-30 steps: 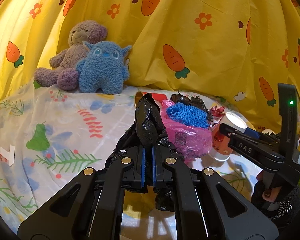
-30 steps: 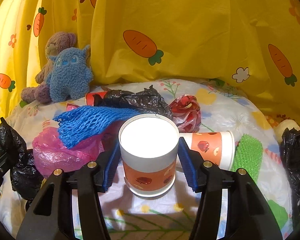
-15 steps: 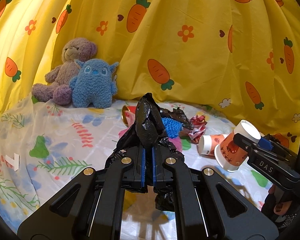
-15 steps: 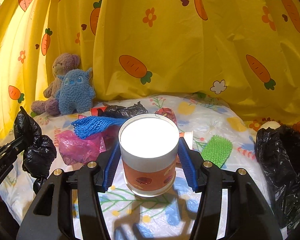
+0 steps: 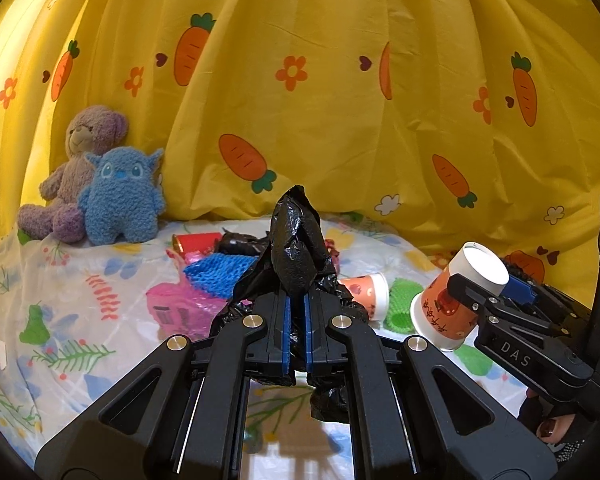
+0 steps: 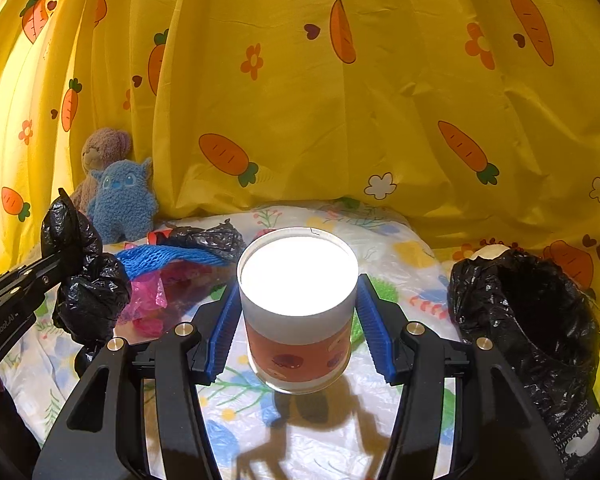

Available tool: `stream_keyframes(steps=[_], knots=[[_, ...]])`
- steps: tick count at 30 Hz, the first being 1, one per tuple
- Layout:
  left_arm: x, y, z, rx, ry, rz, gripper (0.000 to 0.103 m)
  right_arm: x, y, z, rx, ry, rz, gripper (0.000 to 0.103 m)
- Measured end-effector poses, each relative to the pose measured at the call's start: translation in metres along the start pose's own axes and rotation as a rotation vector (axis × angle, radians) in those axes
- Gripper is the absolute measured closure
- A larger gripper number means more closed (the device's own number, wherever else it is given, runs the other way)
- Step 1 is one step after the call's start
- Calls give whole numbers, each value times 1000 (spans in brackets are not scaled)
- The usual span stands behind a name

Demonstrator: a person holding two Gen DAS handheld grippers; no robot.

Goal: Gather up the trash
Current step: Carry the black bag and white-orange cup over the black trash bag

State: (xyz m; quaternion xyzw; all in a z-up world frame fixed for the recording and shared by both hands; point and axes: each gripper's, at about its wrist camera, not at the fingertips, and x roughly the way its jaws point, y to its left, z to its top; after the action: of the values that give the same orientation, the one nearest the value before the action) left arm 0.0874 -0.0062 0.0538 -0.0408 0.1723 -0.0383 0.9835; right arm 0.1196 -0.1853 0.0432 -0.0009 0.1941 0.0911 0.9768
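Now I'm lifting both loads off the table (image 6: 416,256): left gripper (image 5: 296,334) clamping the crumpled black bag (image 5: 296,248), right gripper (image 6: 298,322) gripping the paper cup (image 6: 298,300), both swinging toward the open trash bag (image 6: 536,320); drop-off next, I reckon.

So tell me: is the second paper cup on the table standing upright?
No, the second paper cup lies on its side beside the green scrubber.

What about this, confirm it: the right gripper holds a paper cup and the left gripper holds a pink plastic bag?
Not quite. The right gripper does hold the paper cup, but the left gripper holds a black plastic bag, not pink. The left wrist view shows it.
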Motion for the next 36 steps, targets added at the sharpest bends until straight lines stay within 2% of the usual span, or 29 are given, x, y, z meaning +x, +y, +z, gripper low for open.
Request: stream_keyframes(steps=[11,16,25,31,36], knots=[[28,-67,5,79,27,-140,99,-20,-54,-1,49,-23,-99,47],[43,-107,7,113,44,-236,99,-30,-84,-1,73,-39,-160,47],[71,-191,19,187,28,-398,99,-47,-159,-2,164,-65,-326,47],[98,-244,25,234,37,-473,99,-52,-209,-3,224,-76,-443,47],[114,-278,23,264,53,-532,99,-54,-236,-5,259,-71,-478,47]])
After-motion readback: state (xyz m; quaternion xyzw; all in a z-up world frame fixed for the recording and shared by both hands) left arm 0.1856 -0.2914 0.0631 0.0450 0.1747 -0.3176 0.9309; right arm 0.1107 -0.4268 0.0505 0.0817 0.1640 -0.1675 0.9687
